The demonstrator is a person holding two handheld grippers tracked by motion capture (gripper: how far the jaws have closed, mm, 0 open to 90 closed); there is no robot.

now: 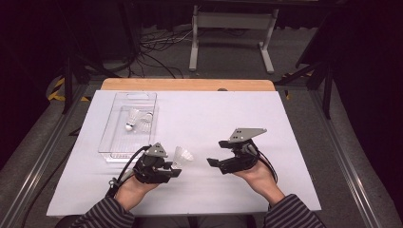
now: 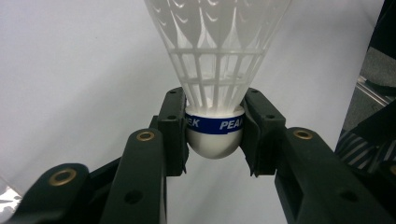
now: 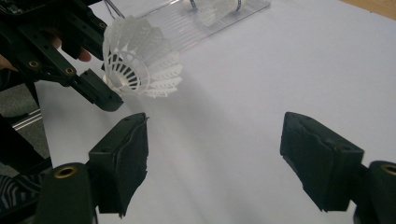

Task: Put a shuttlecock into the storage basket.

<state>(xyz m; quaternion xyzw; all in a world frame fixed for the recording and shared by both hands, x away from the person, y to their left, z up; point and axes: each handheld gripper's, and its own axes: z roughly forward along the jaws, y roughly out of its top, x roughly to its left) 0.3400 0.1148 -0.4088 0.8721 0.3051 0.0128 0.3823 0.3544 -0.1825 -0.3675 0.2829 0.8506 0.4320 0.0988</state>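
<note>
So the left gripper (image 1: 177,167) has its jaws clamped on the rounded white cork of a white plastic-skirted shuttlecock (image 2: 215,84), held just above the white-covered counter (image 1: 214,114). The right gripper (image 1: 215,164) sits nearby, jaws spread wide with nothing between them. Farther back, a clear plastic tray (image 1: 108,137) holds two more shuttlecocks (image 1: 138,121). My worry: that cork is round and smooth, so a tilt could let it squirt out sideways. The blue band reads "PEAK", with "K" showing from another print.
</note>
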